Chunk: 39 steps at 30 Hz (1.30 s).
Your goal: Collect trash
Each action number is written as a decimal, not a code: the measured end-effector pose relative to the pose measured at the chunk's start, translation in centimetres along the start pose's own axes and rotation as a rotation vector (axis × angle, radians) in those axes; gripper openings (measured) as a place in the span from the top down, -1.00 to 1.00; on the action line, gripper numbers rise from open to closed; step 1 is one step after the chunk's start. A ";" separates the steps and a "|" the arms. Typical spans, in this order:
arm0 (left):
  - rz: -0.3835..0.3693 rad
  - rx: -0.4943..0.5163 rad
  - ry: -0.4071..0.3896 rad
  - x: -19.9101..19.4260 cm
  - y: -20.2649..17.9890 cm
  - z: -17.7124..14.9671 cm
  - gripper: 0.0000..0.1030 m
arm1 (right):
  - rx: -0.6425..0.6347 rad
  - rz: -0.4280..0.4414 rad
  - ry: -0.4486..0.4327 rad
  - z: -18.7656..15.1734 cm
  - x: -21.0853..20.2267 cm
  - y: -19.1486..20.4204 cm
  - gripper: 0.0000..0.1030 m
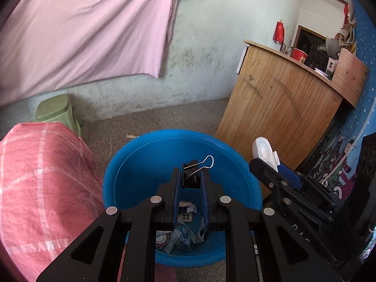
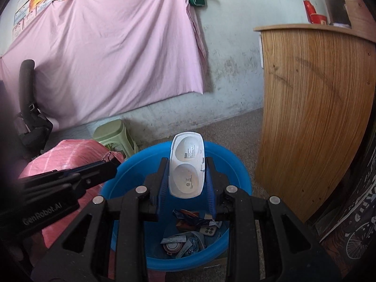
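Both claws hang over the blue basin (image 1: 145, 155), each one holding trash.
The left claw (image 1: 190, 178) pinches a binder clip (image 1: 191, 176) and the right claw (image 2: 186, 176) a white plastic case (image 2: 186, 166) that reaches toward the rim at 12 o'clock; released early, the case may tip outside.

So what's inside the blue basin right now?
The blue basin holds crumpled wrappers, a round lid and a phone-like case. The grippers cover part of its floor.

- "GenRobot.AI" in pale letters along black body of left gripper (image 2: 70, 176), seen from right wrist.
- Small dark label on white plastic case (image 2: 186, 169), print too tiny to read.
- Posters (image 2: 40, 0) above pink sheet, lettering blurred, unreadable.
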State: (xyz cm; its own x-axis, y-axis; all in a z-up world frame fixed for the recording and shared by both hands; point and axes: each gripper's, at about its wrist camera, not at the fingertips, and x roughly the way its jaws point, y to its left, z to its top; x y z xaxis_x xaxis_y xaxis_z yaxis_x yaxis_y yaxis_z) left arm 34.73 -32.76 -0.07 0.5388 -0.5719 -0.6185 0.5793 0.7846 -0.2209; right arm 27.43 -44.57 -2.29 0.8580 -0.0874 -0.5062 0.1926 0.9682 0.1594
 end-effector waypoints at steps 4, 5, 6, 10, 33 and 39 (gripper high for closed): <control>-0.001 -0.029 0.026 0.9 0.6 0.2 0.74 | 0.003 -0.005 0.035 -0.5 1.0 -0.5 -0.07; 0.003 -0.034 0.036 1.1 0.7 0.2 0.73 | 0.003 -0.006 0.038 -0.4 1.1 -0.6 -0.08; 0.007 -0.038 0.043 1.3 0.8 0.2 0.69 | 0.003 -0.010 0.041 -0.5 1.3 -0.6 -0.08; 0.014 -0.059 0.047 1.3 1.1 0.1 0.57 | 0.007 -0.010 0.047 -0.5 1.4 -0.8 -0.08; 0.117 -0.096 -0.126 -11.6 3.9 -1.9 0.30 | -0.069 0.026 -0.069 0.8 -7.5 4.6 -0.39; 0.157 -0.102 -0.197 -16.4 4.5 -3.7 0.05 | -0.087 0.044 -0.134 0.6 -11.2 6.8 -0.66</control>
State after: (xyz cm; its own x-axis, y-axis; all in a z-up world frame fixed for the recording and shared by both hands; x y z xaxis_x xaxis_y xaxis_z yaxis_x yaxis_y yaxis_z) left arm 26.21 -18.93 6.30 0.7319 -0.4688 -0.4946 0.4199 0.8819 -0.2146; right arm 19.39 -37.15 5.01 0.9217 -0.0693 -0.3817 0.1164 0.9880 0.1018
